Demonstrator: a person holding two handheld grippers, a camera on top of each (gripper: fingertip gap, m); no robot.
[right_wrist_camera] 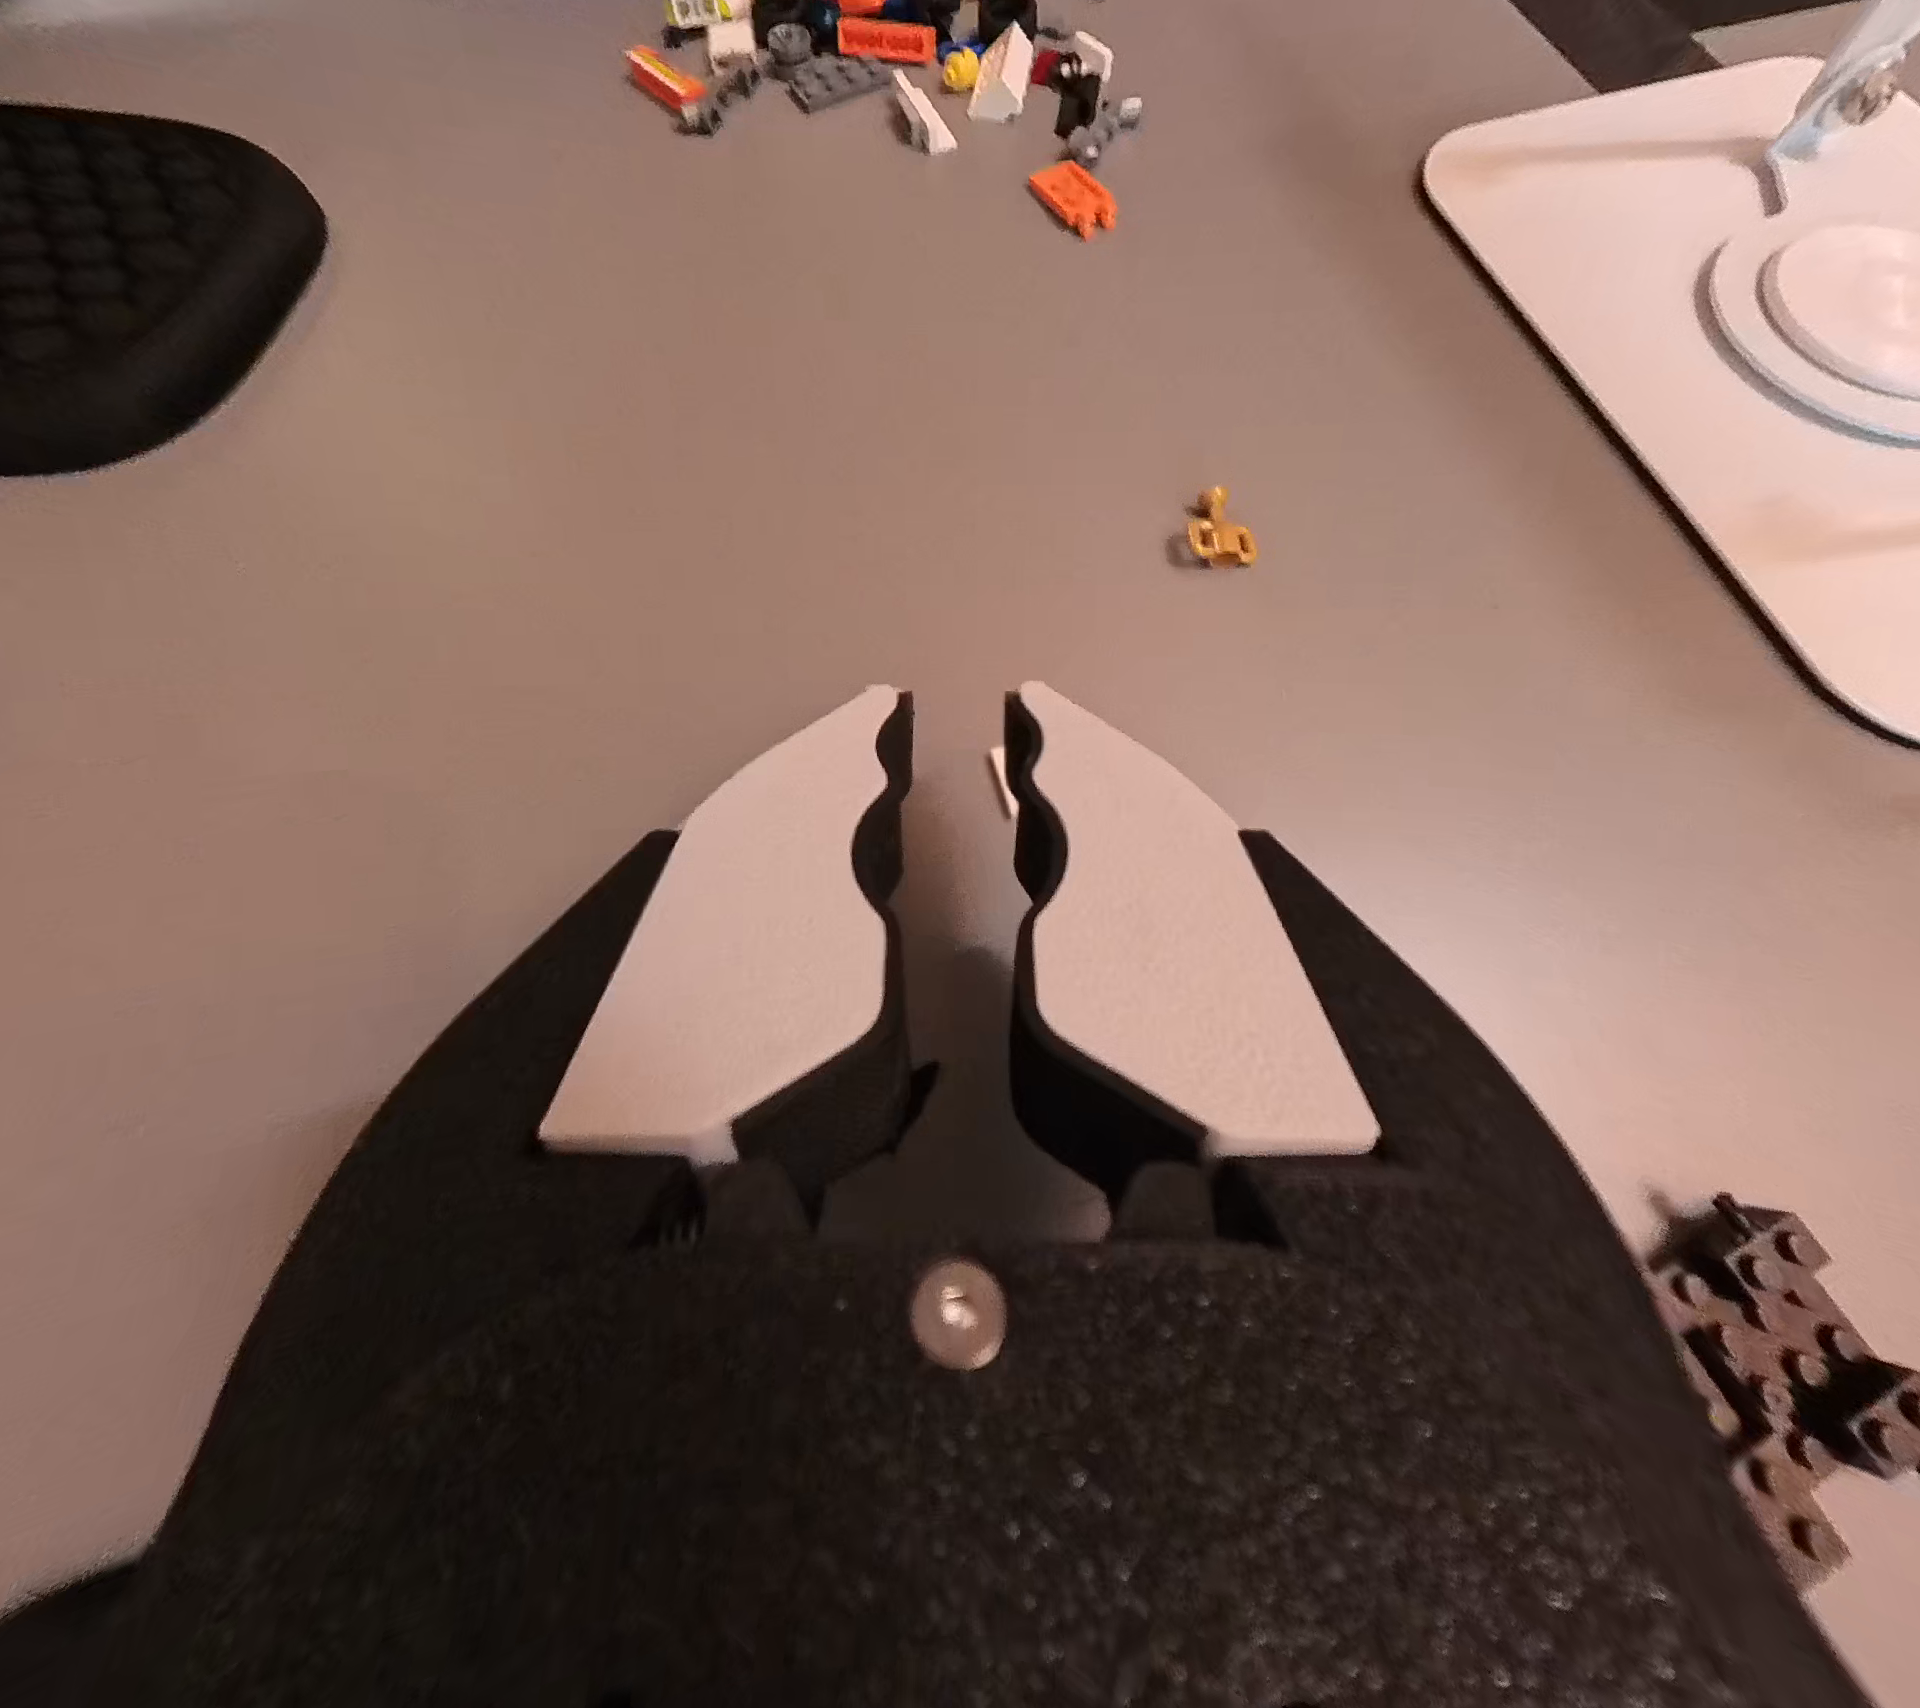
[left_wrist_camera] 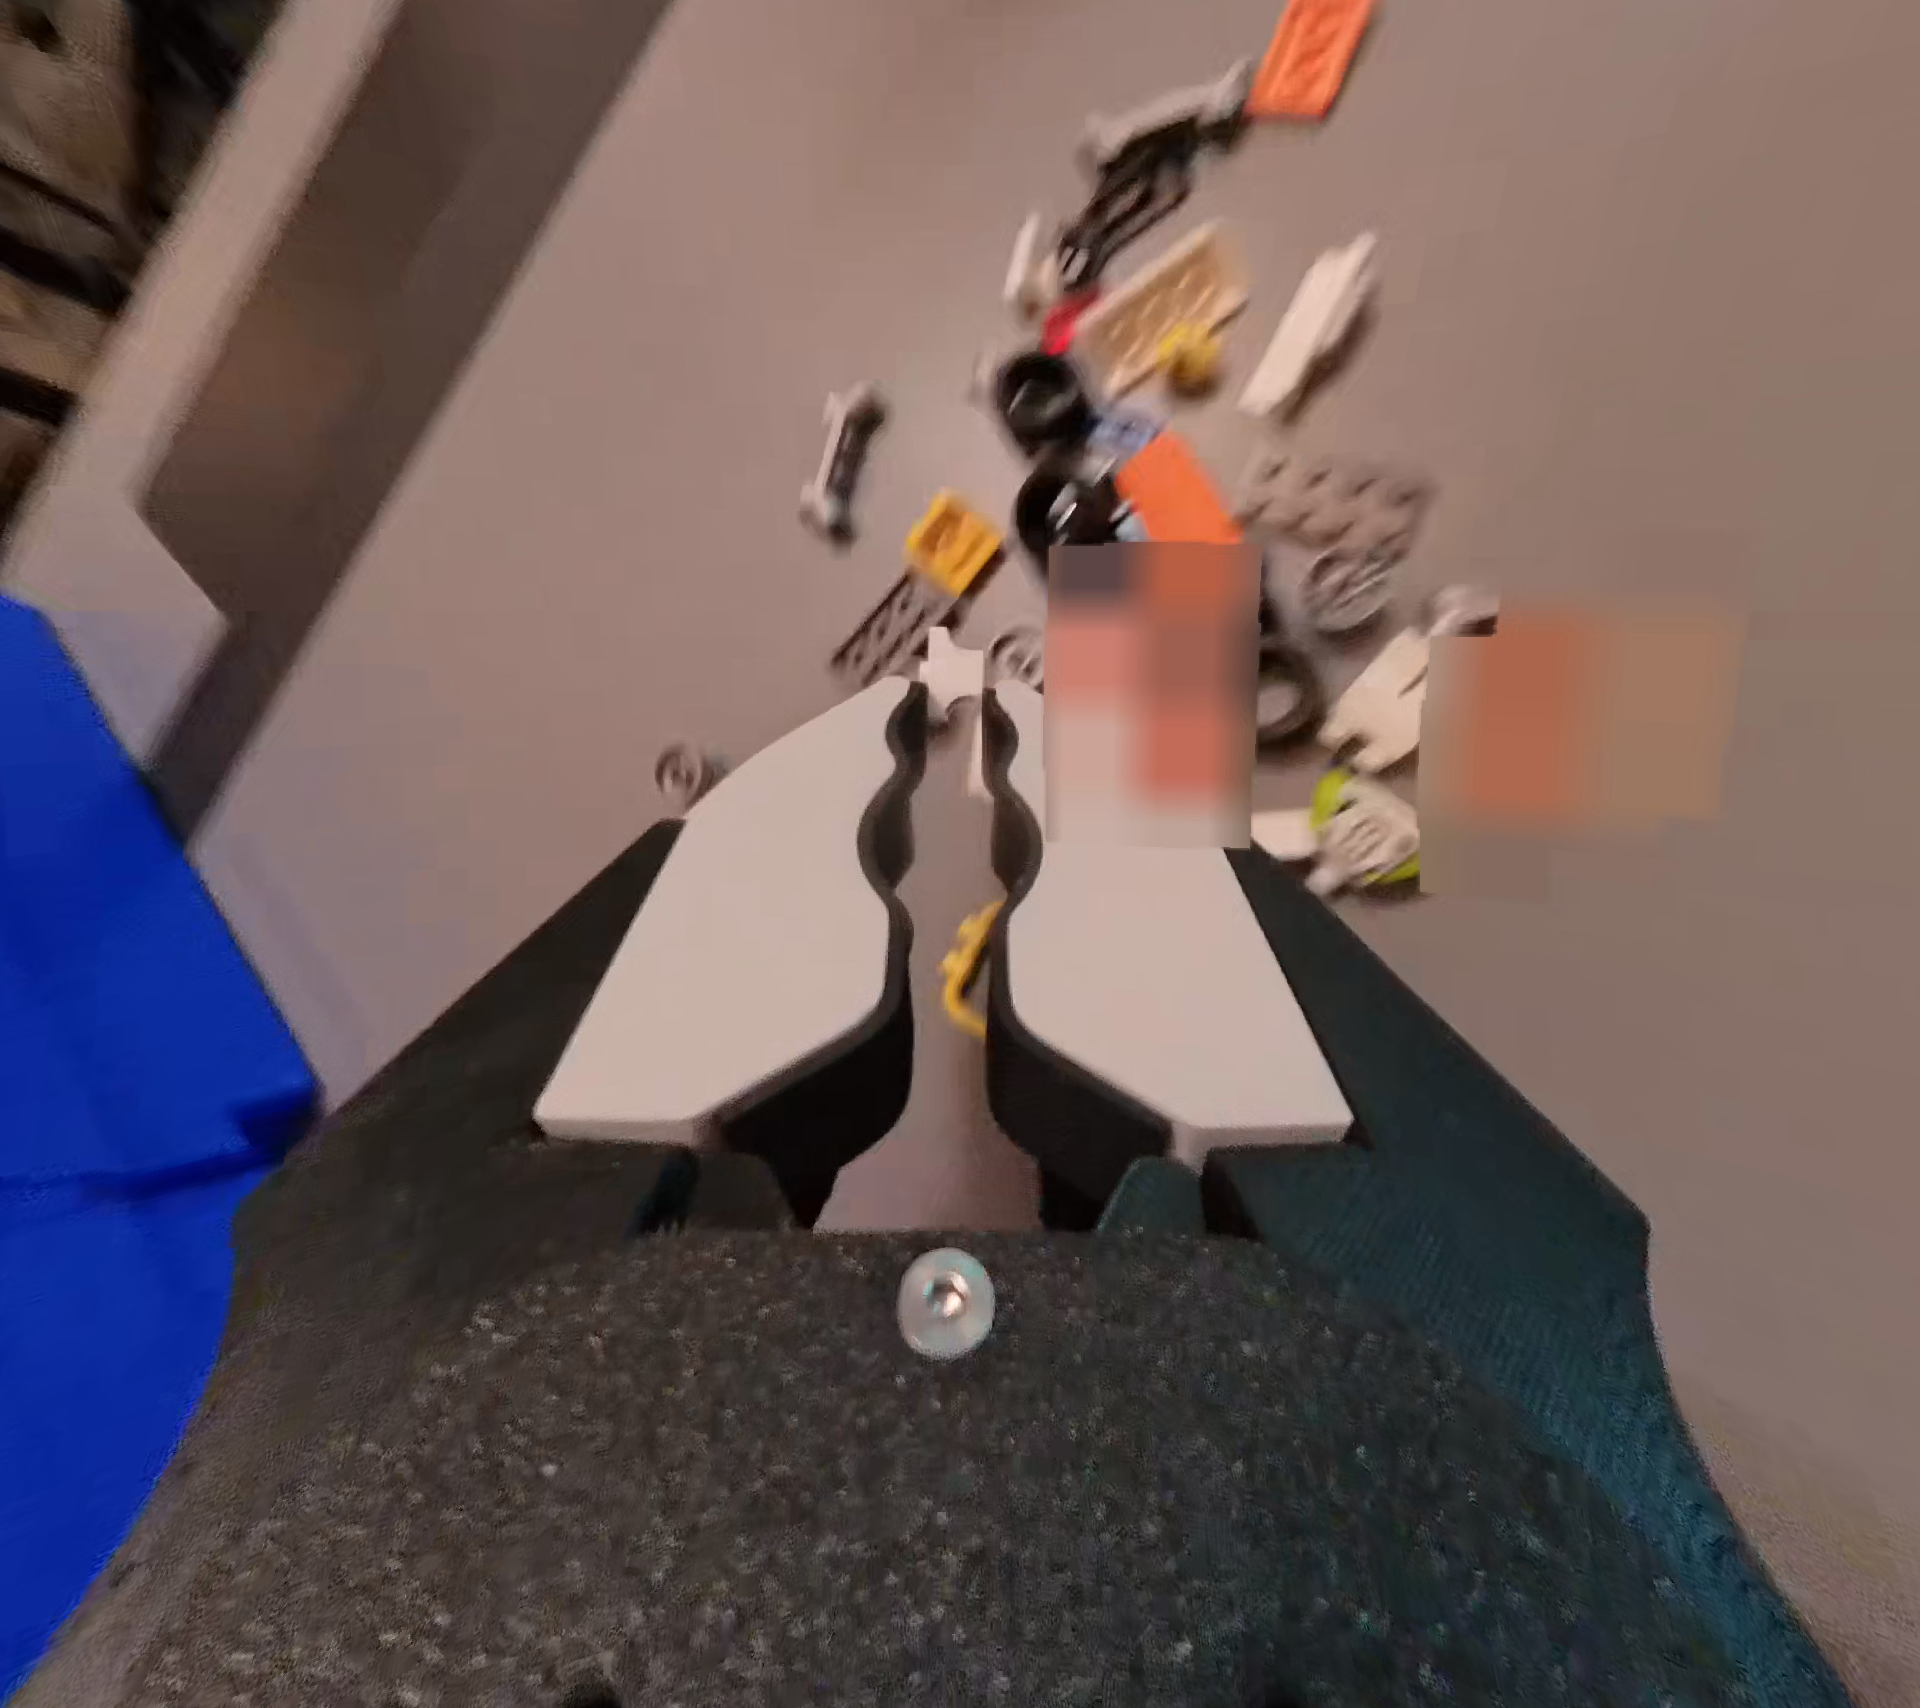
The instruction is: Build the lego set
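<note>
Many loose plastic lego pieces [right_wrist_camera: 883, 17] lie heaped on the grey surface [right_wrist_camera: 727, 463], no writing legible. Nearer the pile, left tongs [left_wrist_camera: 951, 702] pinch a small white brick [left_wrist_camera: 951, 671]; right tongs [right_wrist_camera: 958, 702] gape empty, well short.

My left gripper [left_wrist_camera: 951, 702] points forward and tilts against the scene, its jaws a narrow gap apart with a small white piece [left_wrist_camera: 951, 679] at the tips; whether it is pinched, I cannot tell. My right gripper [right_wrist_camera: 958, 702] sits level, jaws slightly parted, holding nothing.
</note>
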